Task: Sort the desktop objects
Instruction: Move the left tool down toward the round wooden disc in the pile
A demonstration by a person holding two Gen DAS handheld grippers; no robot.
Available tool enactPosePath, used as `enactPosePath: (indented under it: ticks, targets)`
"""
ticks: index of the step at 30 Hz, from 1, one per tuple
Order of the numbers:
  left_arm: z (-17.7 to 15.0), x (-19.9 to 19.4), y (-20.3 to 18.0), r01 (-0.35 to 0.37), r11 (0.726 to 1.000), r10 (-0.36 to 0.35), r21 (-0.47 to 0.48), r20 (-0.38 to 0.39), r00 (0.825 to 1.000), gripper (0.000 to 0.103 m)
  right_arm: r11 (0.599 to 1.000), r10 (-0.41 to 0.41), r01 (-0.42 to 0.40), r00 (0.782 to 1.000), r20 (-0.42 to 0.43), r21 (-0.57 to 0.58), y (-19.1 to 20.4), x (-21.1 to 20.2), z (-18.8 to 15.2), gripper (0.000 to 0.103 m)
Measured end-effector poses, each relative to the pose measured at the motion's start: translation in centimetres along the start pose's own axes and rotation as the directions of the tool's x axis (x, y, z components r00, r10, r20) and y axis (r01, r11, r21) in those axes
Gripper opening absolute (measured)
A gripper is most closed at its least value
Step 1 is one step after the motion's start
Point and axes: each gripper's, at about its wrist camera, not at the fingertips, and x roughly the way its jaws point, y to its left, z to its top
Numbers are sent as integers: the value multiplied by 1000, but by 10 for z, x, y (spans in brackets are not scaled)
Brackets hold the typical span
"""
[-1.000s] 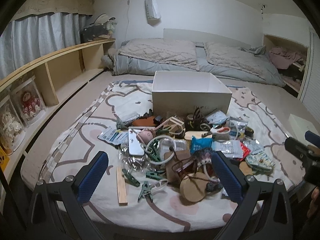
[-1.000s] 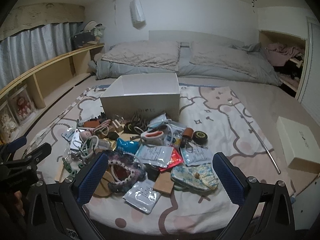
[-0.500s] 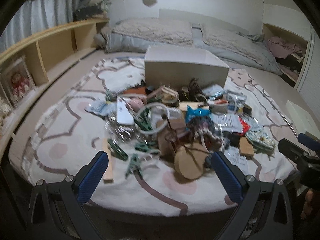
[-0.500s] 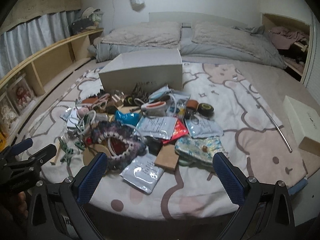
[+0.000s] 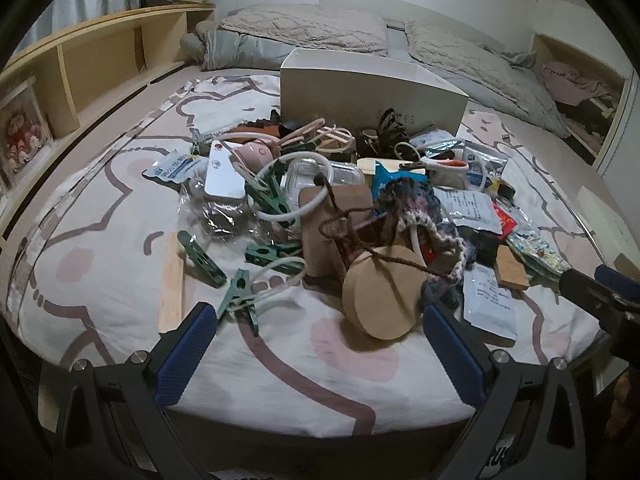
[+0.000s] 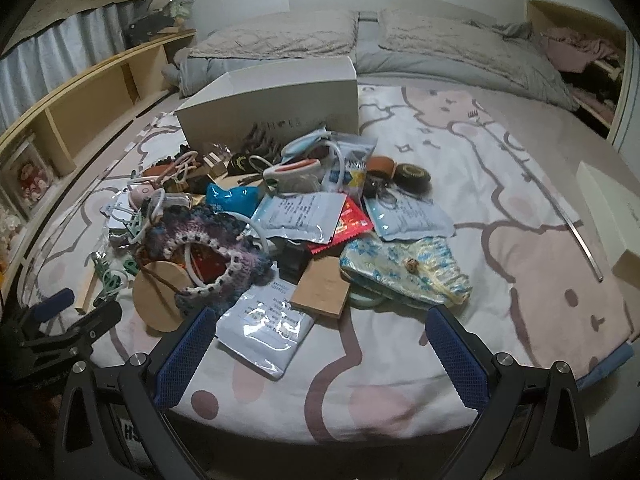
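A heap of small objects lies on a patterned sheet in front of an open white box point(image 5: 372, 96), which also shows in the right wrist view point(image 6: 276, 100). In the heap are green clothes pegs point(image 5: 238, 300), a round cork disc point(image 5: 382, 294), a crocheted pouch point(image 6: 208, 240), foil sachets point(image 6: 266, 324), a brown card point(image 6: 322, 290) and a floral pouch point(image 6: 404, 270). My left gripper point(image 5: 320, 354) is open and empty, just short of the pegs and disc. My right gripper point(image 6: 320, 356) is open and empty, just short of the sachet and card.
Wooden shelves point(image 5: 100, 64) run along the left. Grey bedding point(image 5: 304, 36) lies behind the box. A white box lid point(image 6: 612, 216) and a metal rod point(image 6: 576, 232) lie at the right. Each gripper appears at the edge of the other's view.
Both grippers have moved forward and down toward the heap, which now fills more of each view. Both stay open and empty.
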Motion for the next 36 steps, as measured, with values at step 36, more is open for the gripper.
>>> enactPosePath:
  ticks: [36]
  targets:
    - [-12,23,-7,43,999,-42,-7,74,996,103,988,-123,135,981,-150,73,9,84,-21,103]
